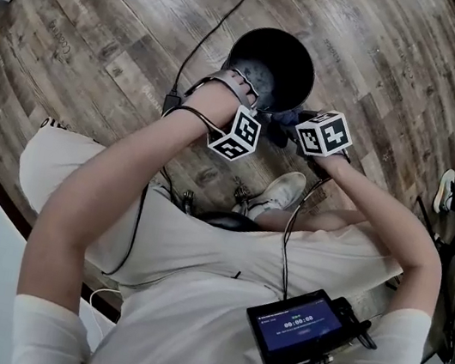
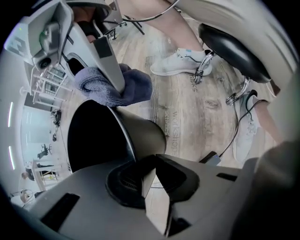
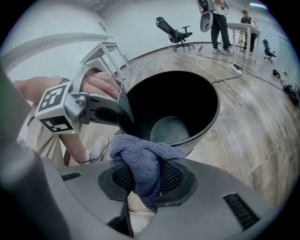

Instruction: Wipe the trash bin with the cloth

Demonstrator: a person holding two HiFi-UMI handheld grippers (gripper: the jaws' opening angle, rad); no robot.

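A black cable [image 1: 212, 33] crosses the wooden floor [image 1: 107, 25], an office chair [image 3: 174, 30] far beyond.

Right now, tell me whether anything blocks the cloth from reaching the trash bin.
Nothing visible does. The cloth, clamped in the right gripper, sits right at the near rim of the trash bin. The left gripper grips that rim off to the side.
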